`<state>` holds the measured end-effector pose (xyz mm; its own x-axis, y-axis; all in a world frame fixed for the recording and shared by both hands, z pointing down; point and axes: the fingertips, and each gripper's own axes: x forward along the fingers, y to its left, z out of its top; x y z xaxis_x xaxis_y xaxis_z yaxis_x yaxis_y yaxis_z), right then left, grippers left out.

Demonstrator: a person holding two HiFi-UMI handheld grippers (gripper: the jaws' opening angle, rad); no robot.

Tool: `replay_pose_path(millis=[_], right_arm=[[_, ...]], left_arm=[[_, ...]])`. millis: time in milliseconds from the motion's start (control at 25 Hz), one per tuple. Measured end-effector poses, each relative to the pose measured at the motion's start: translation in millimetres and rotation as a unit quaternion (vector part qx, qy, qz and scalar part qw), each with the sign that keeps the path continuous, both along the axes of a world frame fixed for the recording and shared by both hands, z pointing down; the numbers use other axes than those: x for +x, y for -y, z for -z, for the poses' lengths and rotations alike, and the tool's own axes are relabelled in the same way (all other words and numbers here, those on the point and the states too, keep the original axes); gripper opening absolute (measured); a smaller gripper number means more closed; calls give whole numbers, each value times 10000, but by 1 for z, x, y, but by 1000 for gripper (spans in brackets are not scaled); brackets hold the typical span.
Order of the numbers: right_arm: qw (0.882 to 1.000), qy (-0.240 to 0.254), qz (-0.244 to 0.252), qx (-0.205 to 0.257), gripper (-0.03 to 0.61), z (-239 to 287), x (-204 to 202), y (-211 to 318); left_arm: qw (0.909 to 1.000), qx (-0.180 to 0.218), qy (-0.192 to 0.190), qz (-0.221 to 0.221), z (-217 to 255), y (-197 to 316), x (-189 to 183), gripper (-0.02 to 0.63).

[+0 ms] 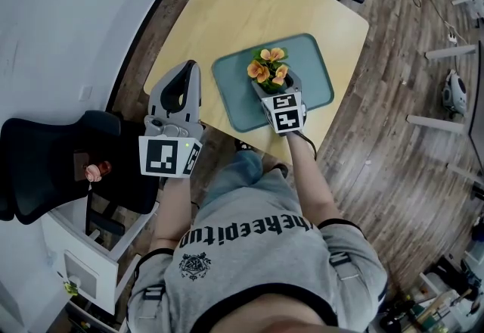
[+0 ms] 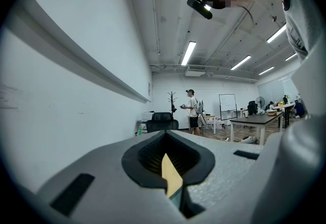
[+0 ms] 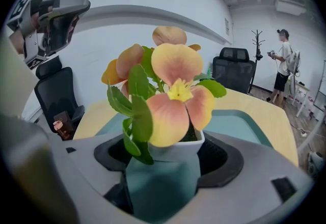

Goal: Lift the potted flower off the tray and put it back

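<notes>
Our right hand-held gripper [image 1: 277, 88] is clamped on the white pot of the potted flower [image 1: 266, 66], over the green tray [image 1: 314, 74] on the tabletop [image 1: 227, 21]. We cannot tell whether pot and tray touch. Our left hand-held gripper [image 1: 187, 71] hangs clenched, empty, by the tabletop's left edge.

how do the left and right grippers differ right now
The right gripper is closed on the potted flower. The left gripper holds nothing, and its jaws are together.
The right gripper is over the tray. The left gripper is off to the tray's left, at the edge of the table.
Both have the same grey body and a cube with square markers.
</notes>
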<state>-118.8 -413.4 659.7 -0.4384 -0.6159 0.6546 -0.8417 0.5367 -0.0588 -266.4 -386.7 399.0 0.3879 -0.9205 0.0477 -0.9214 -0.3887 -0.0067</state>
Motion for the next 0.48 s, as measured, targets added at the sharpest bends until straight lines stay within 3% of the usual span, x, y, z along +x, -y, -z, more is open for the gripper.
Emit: replay_pose_path(millis=[480], right_arm=[[9993, 330, -43, 186, 353, 35, 13, -17]], left_arm=[[9997, 132, -43, -202, 13, -8, 24, 3]])
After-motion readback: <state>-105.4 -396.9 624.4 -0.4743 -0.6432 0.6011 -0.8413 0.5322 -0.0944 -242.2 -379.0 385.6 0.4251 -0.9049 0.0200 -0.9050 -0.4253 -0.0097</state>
